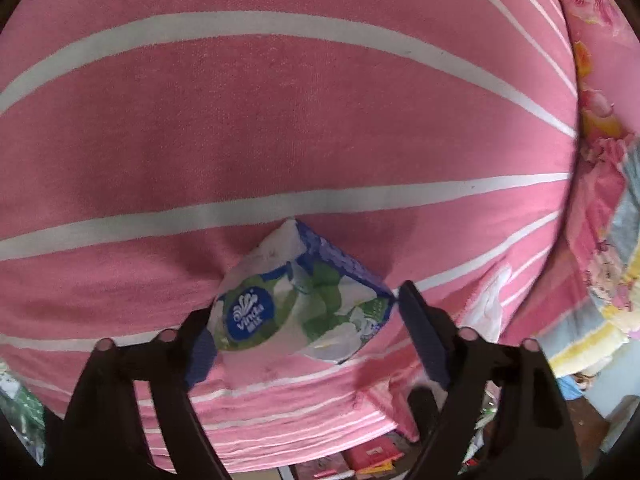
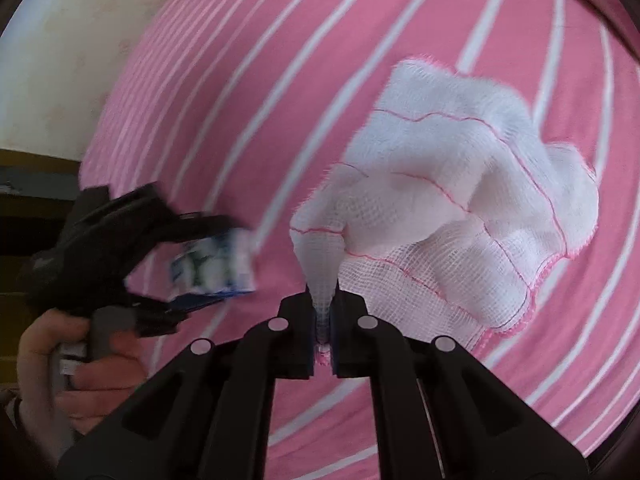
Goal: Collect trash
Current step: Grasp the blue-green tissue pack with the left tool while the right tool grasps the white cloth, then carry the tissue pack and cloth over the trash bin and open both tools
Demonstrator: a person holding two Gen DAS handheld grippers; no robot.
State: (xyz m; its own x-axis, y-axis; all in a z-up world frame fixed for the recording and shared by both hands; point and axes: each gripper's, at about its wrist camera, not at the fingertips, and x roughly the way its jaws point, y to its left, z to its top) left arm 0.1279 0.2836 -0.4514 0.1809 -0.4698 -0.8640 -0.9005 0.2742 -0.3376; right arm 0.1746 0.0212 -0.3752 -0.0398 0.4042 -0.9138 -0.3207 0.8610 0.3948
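Observation:
A white, green and blue tissue packet (image 1: 304,300) lies on a pink striped bedsheet (image 1: 280,120), between the fingers of my left gripper (image 1: 304,328). The jaws stand wide around it, and the left pad touches its corner. The right wrist view shows the same packet (image 2: 212,264) blurred inside the left gripper (image 2: 208,260). My right gripper (image 2: 323,344) is shut on a corner of a white gauze cloth (image 2: 460,208) with pink stitching, which spreads over the sheet (image 2: 240,100).
A floral quilt (image 1: 600,200) lies along the bed's right side. Below the bed edge, clutter and red items (image 1: 368,456) sit on the floor. A cream wall (image 2: 60,60) and dark wooden furniture (image 2: 28,184) stand beyond the bed on the left.

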